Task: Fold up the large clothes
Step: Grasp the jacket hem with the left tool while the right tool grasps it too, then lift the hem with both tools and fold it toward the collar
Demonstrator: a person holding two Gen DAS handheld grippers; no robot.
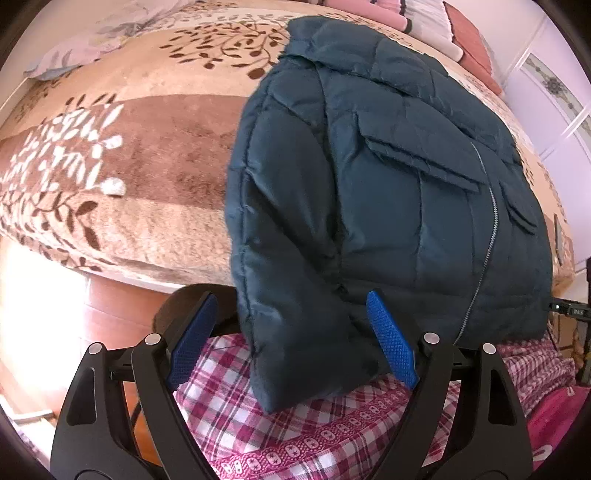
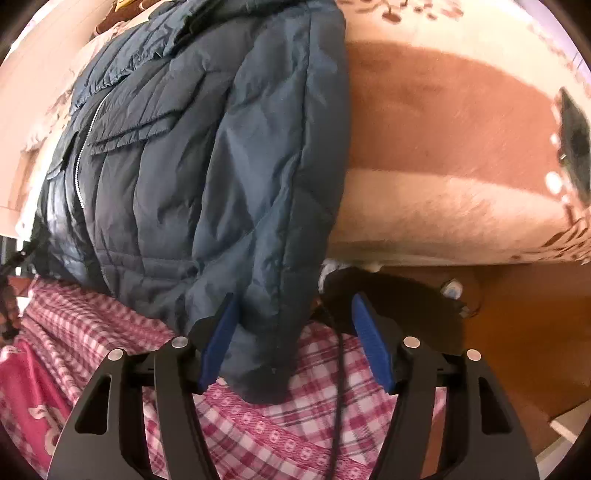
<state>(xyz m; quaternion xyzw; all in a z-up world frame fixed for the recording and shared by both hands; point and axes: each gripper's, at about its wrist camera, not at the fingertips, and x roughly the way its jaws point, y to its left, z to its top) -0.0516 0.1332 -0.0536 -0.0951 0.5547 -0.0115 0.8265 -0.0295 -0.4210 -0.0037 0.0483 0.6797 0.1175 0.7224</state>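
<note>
A dark teal quilted jacket (image 1: 388,192) lies front-up on the bed, zipper closed, pocket flaps showing, collar at the far end. Its sleeves hang over the near bed edge. My left gripper (image 1: 291,332) is open, its blue pads on either side of the left sleeve's cuff (image 1: 306,362), not clamping it. In the right wrist view the jacket (image 2: 192,158) fills the left half. My right gripper (image 2: 291,338) is open, the right sleeve's cuff (image 2: 266,354) hanging between its pads, close to the left pad.
The bed has a beige and brown floral blanket (image 1: 140,155). A pink plaid sheet (image 1: 303,432) hangs down the bed's near side. Pillows (image 1: 443,33) are stacked at the far end. A dark phone-like object (image 2: 574,144) lies on the blanket at right. A black cable (image 2: 338,387) hangs down.
</note>
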